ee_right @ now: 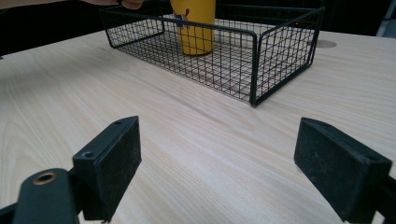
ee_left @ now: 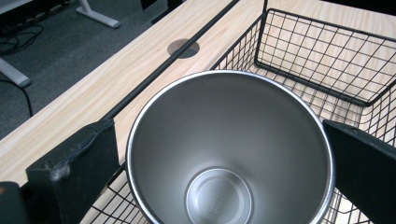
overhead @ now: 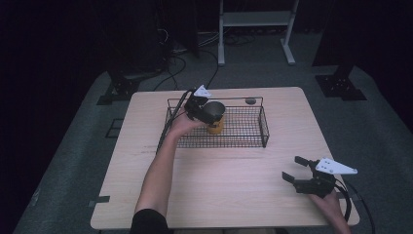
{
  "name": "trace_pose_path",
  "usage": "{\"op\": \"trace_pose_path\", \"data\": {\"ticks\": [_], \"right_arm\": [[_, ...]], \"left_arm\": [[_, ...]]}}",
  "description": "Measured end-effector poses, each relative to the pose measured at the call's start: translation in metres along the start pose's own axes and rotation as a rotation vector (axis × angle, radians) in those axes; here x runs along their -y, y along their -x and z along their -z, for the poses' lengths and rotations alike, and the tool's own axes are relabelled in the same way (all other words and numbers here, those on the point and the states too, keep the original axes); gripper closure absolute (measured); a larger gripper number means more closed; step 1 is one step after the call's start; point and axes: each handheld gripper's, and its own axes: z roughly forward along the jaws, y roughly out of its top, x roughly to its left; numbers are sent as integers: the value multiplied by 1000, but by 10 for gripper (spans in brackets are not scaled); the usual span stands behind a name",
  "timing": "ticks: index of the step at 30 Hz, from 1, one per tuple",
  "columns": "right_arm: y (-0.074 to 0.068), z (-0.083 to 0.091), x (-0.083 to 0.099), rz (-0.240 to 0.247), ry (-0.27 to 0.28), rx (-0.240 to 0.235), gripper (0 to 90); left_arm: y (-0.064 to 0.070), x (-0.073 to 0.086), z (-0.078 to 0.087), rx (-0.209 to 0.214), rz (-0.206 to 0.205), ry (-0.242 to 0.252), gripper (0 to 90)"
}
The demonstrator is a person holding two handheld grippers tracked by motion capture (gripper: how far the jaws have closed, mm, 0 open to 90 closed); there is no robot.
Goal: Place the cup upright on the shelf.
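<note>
The pale wooden table (overhead: pixel 229 195) carries the black wire basket (overhead: pixel 246 139) toward its far side; inside the basket stands the yellow steel cup (overhead: pixel 215 124), upright, mouth open to the ceiling; the left gripper (overhead: pixel 207 113) is at the cup, jaws clamped on either side of its rim; the right gripper (overhead: pixel 298 172) hovers over the table's near right corner, jaws spread wide, holding nothing.

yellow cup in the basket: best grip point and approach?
Grip the yellow cup across its upper wall, just below the rim, coming from above. It stands upright in the wire basket, whose walls block a low side approach. The left claw sits around it that way; whether it is clamped is unclear.
</note>
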Motion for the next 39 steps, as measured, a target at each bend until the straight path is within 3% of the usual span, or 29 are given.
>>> {"op": "trace_pose_path", "data": {"ticks": [8,24,33,39], "right_arm": [[1,0,0,-1,1,0,138],[2,1,0,-11,5,-6,138],[0,0,0,3,-8,4,138],[0,0,0,-2,-7,10,138]], "left_arm": [[0,-4,7,15,18,49,0],[12,-12,22,48,-7,86,0],[19,-4,37,63,4,144,0],[24,-2,43,72,-2,155,0]]}}
